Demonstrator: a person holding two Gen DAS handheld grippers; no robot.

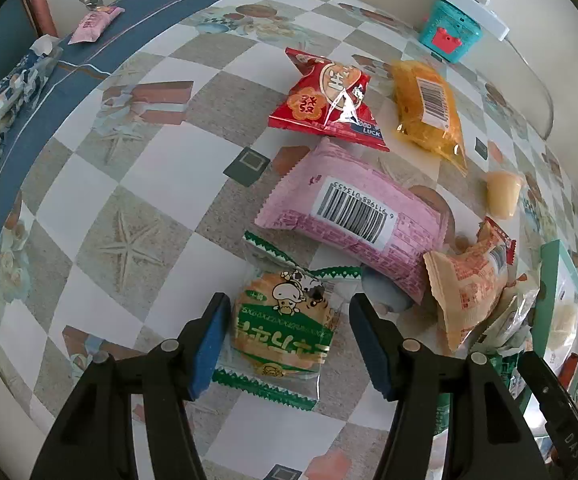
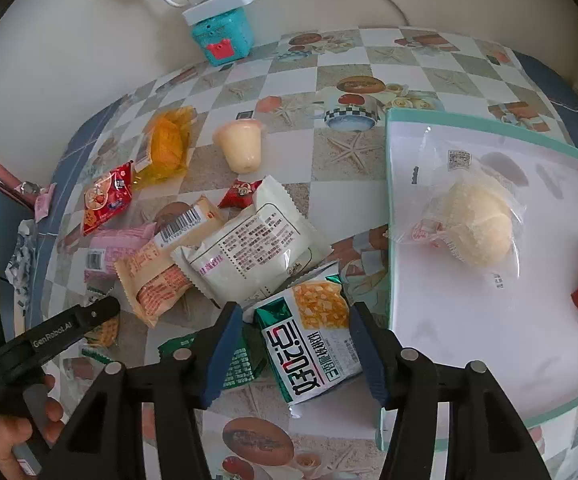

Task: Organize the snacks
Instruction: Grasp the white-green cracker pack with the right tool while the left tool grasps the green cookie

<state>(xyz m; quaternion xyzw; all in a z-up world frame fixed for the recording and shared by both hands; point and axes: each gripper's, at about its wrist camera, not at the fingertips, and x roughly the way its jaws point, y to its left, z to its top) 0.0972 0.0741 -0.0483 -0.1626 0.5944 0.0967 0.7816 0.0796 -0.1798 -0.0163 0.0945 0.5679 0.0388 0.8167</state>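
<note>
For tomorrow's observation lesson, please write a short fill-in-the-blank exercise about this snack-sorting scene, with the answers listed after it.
1. The left gripper is open, its fingers either side of a round cracker in a clear wrapper with ____ zigzag edges.
2. The unwrapped-looking jelly cup lies on its ____.
3. The wrapped pale cake rests inside the teal-rimmed ____.
4. The pink packet shows a black-and-white ____.

Answers: green; side; tray; barcode
</note>
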